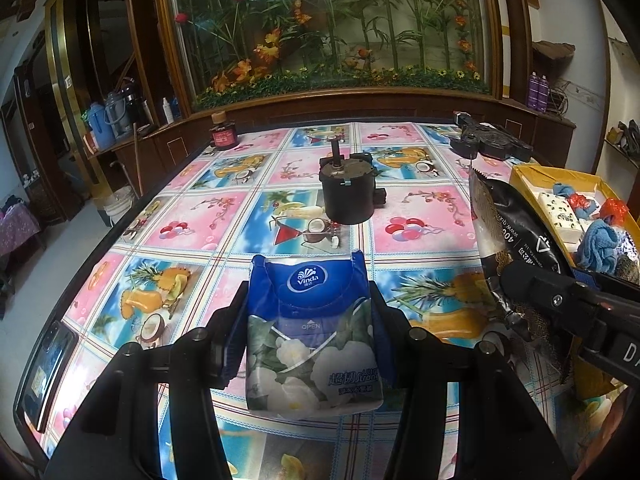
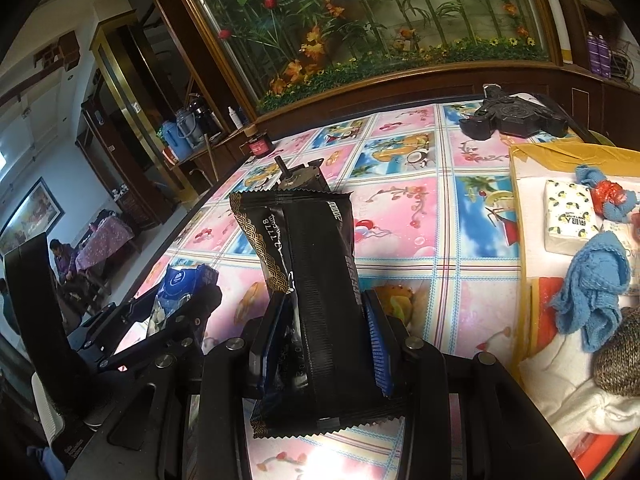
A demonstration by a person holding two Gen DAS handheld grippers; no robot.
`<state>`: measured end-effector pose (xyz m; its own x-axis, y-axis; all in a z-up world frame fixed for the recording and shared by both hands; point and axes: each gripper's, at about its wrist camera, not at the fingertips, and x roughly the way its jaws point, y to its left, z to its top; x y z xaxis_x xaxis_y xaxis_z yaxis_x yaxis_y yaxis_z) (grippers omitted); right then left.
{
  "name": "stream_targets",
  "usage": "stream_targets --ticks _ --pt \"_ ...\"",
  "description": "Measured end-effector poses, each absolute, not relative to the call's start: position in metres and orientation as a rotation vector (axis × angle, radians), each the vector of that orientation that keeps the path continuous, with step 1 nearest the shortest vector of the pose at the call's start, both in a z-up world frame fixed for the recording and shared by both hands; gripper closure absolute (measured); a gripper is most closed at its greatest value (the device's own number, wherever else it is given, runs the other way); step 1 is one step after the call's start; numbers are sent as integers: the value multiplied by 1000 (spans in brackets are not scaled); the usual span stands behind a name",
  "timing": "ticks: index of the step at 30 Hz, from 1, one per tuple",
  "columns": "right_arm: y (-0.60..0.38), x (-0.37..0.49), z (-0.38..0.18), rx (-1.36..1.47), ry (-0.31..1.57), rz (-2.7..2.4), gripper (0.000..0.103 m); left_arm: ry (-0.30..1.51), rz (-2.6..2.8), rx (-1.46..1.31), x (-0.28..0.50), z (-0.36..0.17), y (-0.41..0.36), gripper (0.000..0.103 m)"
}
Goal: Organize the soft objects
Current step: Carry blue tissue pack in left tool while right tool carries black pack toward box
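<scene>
My left gripper (image 1: 308, 300) is shut on a blue and white Vinda tissue pack (image 1: 312, 332), held above the table. It also shows in the right wrist view (image 2: 180, 292). My right gripper (image 2: 324, 312) is shut on a black wipes pack (image 2: 312, 280), held upright over the table; the pack also shows in the left wrist view (image 1: 516, 232). At the right stands a yellow box (image 2: 560, 152) holding a white tissue pack (image 2: 568, 216), blue cloths (image 2: 592, 292) and a grey knitted item (image 2: 620, 356).
A black motor (image 1: 348, 192) stands mid-table on the fruit-print tablecloth (image 1: 200, 220). A dark jar (image 1: 224, 134) sits at the far left edge, a black device (image 1: 492, 142) at the far right. A phone (image 1: 44, 372) lies at the near left edge.
</scene>
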<state>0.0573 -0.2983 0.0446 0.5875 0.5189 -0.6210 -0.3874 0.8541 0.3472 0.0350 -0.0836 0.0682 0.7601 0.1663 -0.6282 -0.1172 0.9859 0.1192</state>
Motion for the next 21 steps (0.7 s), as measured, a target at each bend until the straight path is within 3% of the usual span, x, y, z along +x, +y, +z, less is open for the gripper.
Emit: stream_targets --ticks 21 --pt "-340 44 46 253 734 531 66 670 139 140 31 74 -115 52"
